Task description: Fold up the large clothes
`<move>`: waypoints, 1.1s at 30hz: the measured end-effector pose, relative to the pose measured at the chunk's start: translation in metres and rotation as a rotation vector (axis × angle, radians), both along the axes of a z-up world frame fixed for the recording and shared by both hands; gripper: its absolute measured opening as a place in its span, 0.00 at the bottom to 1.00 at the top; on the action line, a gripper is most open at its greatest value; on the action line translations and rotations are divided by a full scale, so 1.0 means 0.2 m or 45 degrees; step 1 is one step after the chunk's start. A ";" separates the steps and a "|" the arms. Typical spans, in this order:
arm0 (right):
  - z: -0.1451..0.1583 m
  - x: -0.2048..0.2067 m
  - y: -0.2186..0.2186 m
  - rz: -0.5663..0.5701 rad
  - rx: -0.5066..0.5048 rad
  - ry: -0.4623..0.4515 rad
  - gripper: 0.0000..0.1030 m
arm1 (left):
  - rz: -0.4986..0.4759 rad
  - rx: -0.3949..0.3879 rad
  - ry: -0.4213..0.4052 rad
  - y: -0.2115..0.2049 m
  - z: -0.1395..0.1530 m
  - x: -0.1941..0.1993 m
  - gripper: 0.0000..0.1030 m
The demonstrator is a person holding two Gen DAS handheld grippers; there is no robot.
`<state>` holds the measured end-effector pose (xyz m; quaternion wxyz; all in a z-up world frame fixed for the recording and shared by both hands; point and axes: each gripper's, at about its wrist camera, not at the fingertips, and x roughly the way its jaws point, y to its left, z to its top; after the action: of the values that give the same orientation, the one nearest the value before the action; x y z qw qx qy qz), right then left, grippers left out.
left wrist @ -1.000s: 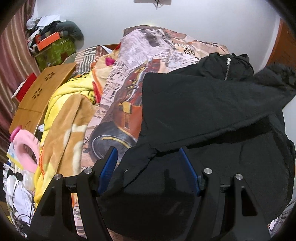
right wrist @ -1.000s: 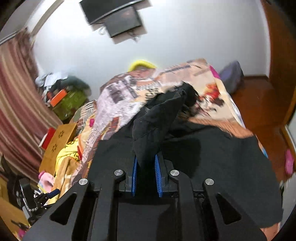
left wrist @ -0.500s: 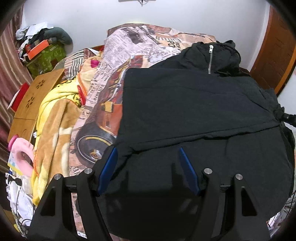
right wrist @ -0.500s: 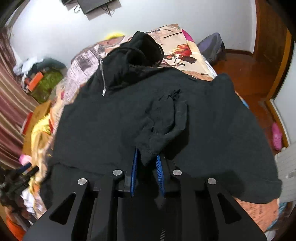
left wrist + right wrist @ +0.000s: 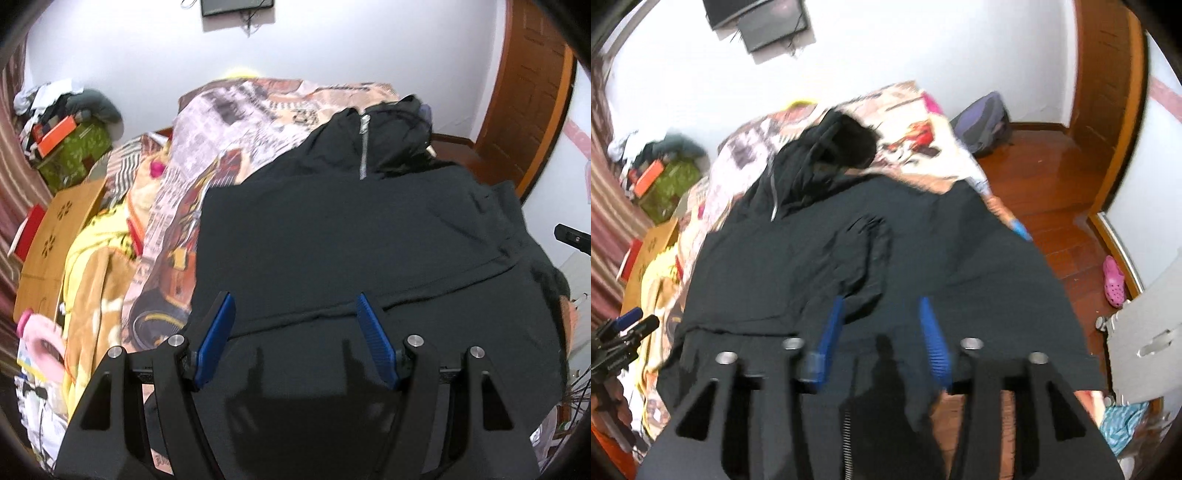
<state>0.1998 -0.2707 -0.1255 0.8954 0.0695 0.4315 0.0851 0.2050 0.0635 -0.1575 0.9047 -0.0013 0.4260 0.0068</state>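
A: Item 1, qty 1: black zip hoodie [image 5: 351,236], spread flat on the bed [image 5: 236,122], hood end nearest the wall, one sleeve [image 5: 864,254] folded in over the body.

B: Grippers, qty 2. Left gripper [image 5: 295,332] above the hem seam, jaws wide apart, nothing between them. Right gripper [image 5: 882,332] near the folded sleeve's cuff end, jaws spread, empty; view's blurred, so we can't say if the pads touch cloth.

A: Risks, as we judge them?

B: Sleeve could slide back off the body if we tug the hem unevenly. Hoodie's right edge hangs past the bed edge toward the wood floor [image 5: 1052,184]; weight may drag the fold askew. Pinching one layer only would leave the lower layer behind.

A: Other stock beside the bed: yellow blanket [image 5: 92,251] x1, pink slipper [image 5: 1113,282] x1.
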 end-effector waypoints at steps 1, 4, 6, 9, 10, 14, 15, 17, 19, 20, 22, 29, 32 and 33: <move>0.02 -0.01 -0.02 -0.016 -0.001 -0.016 0.50 | -0.012 0.000 -0.013 -0.03 0.02 0.01 0.65; 0.06 -0.05 -0.09 -0.063 -0.013 -0.034 0.52 | -0.048 -0.007 -0.042 -0.10 0.06 0.04 0.65; 0.07 -0.08 -0.16 -0.103 -0.004 -0.028 0.53 | -0.078 -0.017 -0.059 -0.15 0.08 0.06 0.65; 0.06 -0.12 -0.26 -0.171 0.033 -0.002 0.53 | -0.120 -0.026 -0.072 -0.23 0.10 0.09 0.65; 0.04 -0.14 -0.28 -0.198 0.043 0.008 0.53 | -0.130 -0.027 -0.073 -0.25 0.09 0.10 0.65; -0.01 -0.19 -0.41 -0.302 0.094 0.060 0.53 | -0.181 -0.036 -0.069 -0.33 0.08 0.14 0.65; -0.03 -0.20 -0.44 -0.331 0.114 0.081 0.53 | -0.195 -0.037 -0.065 -0.36 0.07 0.15 0.65; -0.09 -0.23 -0.50 -0.394 0.167 0.133 0.53 | -0.212 -0.041 -0.058 -0.39 0.05 0.16 0.65; -0.16 -0.24 -0.55 -0.450 0.221 0.193 0.53 | -0.225 -0.049 -0.051 -0.41 0.04 0.17 0.65; -0.18 -0.25 -0.57 -0.464 0.233 0.207 0.53 | -0.229 -0.054 -0.047 -0.42 0.03 0.17 0.65; -0.24 -0.25 -0.60 -0.495 0.279 0.246 0.53 | -0.236 -0.064 -0.038 -0.44 0.02 0.19 0.65; -0.39 -0.19 -0.68 -0.568 0.520 0.325 0.53 | -0.233 -0.088 -0.014 -0.45 -0.01 0.22 0.65; -0.42 -0.16 -0.71 -0.588 0.566 0.323 0.56 | -0.229 -0.089 -0.011 -0.45 -0.02 0.24 0.65; -0.43 -0.14 -0.72 -0.586 0.591 0.322 0.57 | -0.229 -0.089 -0.009 -0.45 -0.03 0.24 0.65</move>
<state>0.1719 -0.4149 -0.2114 0.7910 0.3768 0.4810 -0.0325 0.2529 -0.0261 -0.1630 0.9026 0.0053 0.4211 -0.0891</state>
